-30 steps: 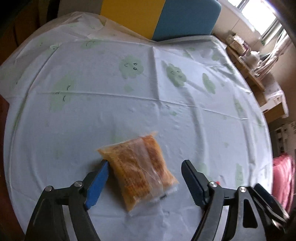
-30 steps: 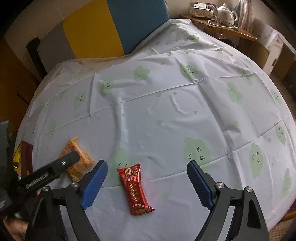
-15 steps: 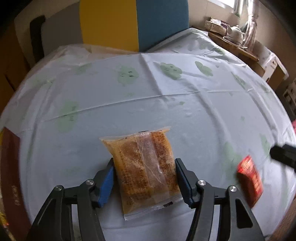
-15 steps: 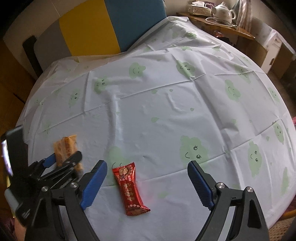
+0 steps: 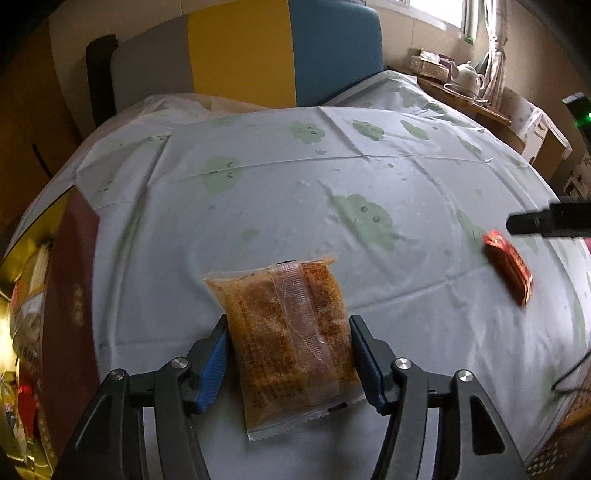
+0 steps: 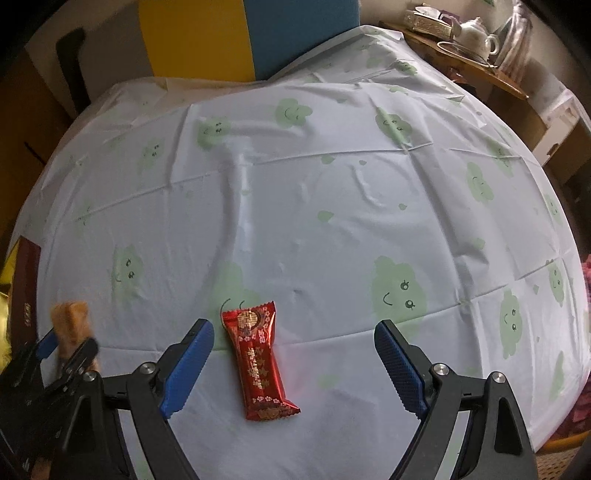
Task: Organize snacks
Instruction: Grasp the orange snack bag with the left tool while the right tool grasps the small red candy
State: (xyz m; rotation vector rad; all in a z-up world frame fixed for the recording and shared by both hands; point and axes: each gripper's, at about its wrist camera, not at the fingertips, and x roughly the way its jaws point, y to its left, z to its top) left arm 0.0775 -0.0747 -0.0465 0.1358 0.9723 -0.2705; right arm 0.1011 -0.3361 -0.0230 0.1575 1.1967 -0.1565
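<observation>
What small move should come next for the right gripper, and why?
Probably lower the right gripper and close its fingers on the red snack bar: the bar lies on the tablecloth between open fingers, untouched, while the left gripper already holds the orange packet.

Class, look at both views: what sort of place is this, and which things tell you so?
Probably a home living or dining room: a table under a cloud-print tablecloth, a white teapot on a wooden sideboard, and a cushioned seat back behind.
</observation>
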